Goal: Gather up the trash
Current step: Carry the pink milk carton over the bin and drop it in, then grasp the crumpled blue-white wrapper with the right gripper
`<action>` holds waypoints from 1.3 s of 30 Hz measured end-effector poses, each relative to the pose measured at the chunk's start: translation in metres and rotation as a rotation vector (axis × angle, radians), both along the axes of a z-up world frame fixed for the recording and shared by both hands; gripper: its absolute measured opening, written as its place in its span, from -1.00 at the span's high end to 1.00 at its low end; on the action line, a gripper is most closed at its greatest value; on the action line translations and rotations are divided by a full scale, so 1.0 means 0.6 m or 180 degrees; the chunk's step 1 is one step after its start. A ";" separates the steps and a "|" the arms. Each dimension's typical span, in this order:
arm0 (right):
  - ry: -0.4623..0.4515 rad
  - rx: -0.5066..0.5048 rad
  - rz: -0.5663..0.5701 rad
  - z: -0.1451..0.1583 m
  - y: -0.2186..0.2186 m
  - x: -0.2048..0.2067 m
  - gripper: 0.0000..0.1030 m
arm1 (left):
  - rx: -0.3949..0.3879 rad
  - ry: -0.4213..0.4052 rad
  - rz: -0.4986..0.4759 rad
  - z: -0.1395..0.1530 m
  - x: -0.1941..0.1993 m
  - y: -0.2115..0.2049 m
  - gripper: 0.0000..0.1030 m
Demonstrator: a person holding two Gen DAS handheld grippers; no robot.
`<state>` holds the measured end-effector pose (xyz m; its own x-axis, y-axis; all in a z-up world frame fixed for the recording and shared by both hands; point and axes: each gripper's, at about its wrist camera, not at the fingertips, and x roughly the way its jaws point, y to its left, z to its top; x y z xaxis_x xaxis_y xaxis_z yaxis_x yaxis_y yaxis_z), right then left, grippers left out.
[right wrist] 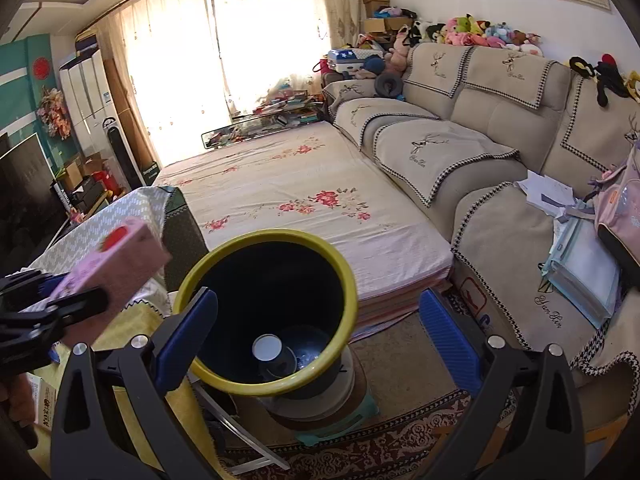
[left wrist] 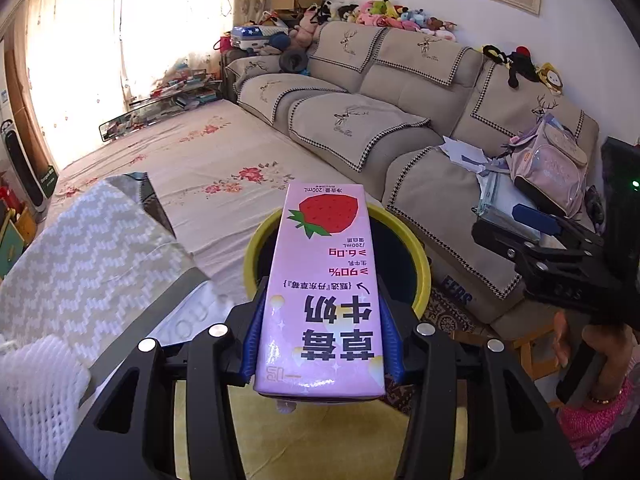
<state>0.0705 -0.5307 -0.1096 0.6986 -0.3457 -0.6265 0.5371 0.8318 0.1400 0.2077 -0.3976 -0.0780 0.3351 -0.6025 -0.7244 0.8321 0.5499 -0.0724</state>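
Note:
My left gripper (left wrist: 320,300) is shut on a pink strawberry milk carton (left wrist: 320,288), its blue pads against both long sides. The carton points forward over the near rim of a dark bin with a yellow rim (left wrist: 420,256). In the right wrist view the same carton (right wrist: 116,256) shows at the left, just outside the bin's yellow rim (right wrist: 340,264). A white cup (right wrist: 267,347) and other trash lie at the bin's bottom. My right gripper (right wrist: 320,332) is open with nothing between its fingers, hovering over the bin's near side. It also appears at the right edge of the left wrist view, the right gripper (left wrist: 532,220).
A beige sofa (left wrist: 380,120) runs along the right, with papers and a pink backpack (left wrist: 552,168) on it. A floral-sheeted mattress (right wrist: 288,184) lies beyond the bin. A patterned cloth-covered table (left wrist: 80,248) sits at the left. The bin stands on a stool (right wrist: 336,420) over a patterned rug.

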 end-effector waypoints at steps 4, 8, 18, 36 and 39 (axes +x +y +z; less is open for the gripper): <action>-0.0016 0.0024 -0.0133 -0.002 -0.027 -0.012 -0.86 | 0.0036 0.0137 -0.0034 -0.032 0.028 -0.066 0.07; -0.0001 0.0066 -0.0208 -0.006 -0.038 -0.020 -0.86 | 0.0138 0.0116 0.0116 -0.065 0.063 -0.100 -0.01; 0.0027 0.0106 0.0094 -0.008 0.008 0.022 -0.86 | -0.0421 -0.0319 0.0460 0.053 0.042 0.067 -0.73; 0.0194 0.0148 0.2275 -0.024 0.383 0.187 -0.86 | -0.0901 -0.1068 0.2460 0.127 0.146 0.643 -0.85; 0.0208 0.0210 0.2511 -0.032 0.419 0.204 -0.86 | -0.0890 -0.0901 0.2671 0.098 0.179 0.688 -0.85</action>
<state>0.1928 -0.2795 -0.1290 0.6829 0.2752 -0.6766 -0.1983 0.9614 0.1909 0.3150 0.0150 -0.0193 0.8825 -0.2230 -0.4140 0.1765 0.9731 -0.1480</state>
